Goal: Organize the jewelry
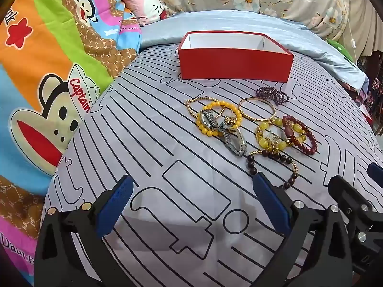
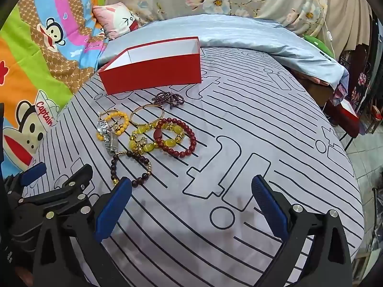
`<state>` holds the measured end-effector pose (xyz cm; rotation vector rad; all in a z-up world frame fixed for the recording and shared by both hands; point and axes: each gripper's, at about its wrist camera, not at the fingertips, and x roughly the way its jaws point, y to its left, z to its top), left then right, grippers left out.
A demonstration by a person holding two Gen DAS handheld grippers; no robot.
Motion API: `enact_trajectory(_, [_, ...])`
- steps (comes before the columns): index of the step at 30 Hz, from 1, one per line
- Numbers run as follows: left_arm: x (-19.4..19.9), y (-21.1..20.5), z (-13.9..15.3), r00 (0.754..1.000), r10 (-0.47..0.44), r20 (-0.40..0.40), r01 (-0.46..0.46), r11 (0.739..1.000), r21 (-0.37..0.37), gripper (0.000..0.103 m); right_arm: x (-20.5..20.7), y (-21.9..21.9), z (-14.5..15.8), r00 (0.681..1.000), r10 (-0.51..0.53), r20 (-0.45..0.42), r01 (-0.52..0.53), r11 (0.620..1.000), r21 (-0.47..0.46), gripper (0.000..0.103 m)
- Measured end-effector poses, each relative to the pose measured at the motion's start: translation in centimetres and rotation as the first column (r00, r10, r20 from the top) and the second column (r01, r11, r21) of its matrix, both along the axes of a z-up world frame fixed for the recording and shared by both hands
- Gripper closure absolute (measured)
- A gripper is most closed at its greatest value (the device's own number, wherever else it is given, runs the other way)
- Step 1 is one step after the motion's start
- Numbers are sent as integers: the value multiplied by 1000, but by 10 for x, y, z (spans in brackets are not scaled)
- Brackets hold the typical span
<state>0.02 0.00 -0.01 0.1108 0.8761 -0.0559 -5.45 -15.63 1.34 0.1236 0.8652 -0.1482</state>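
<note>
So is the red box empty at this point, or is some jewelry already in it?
Probably empty: the box is open, only white walls show inside, and its floor is hidden. The bracelets lie on the sheet.

Bracelets (image 1: 253,124) lie on the bedsheet (image 1: 143,143) before the box (image 1: 235,65).

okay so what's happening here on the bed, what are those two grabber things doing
A person holds two grippers, left gripper and right gripper, both open and empty, above a grey line-patterned bedsheet. A cluster of beaded bracelets, a gold bangle and a silver watch lies untouched before an open red cardboard box. Sorting hasn't started.
</note>
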Motion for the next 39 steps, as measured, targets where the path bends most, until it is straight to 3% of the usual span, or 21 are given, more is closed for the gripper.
enact_trajectory(4, [-3, -4, 0, 1000, 3, 15, -3, 1000, 23, 7, -1, 1, 0, 1000, 1, -3, -1, 1000, -10, 7])
enact_trajectory(6, [-4, 2, 1, 1000, 3, 20, -2, 1000, -15, 7, -2, 2, 0, 1000, 2, -3, -2, 1000, -13, 7])
enact_trajectory(39, [-6, 7, -4, 1000, 20, 9, -20, 1000, -2, 7, -2, 7, -5, 1000, 1, -4, -1, 1000, -12, 7])
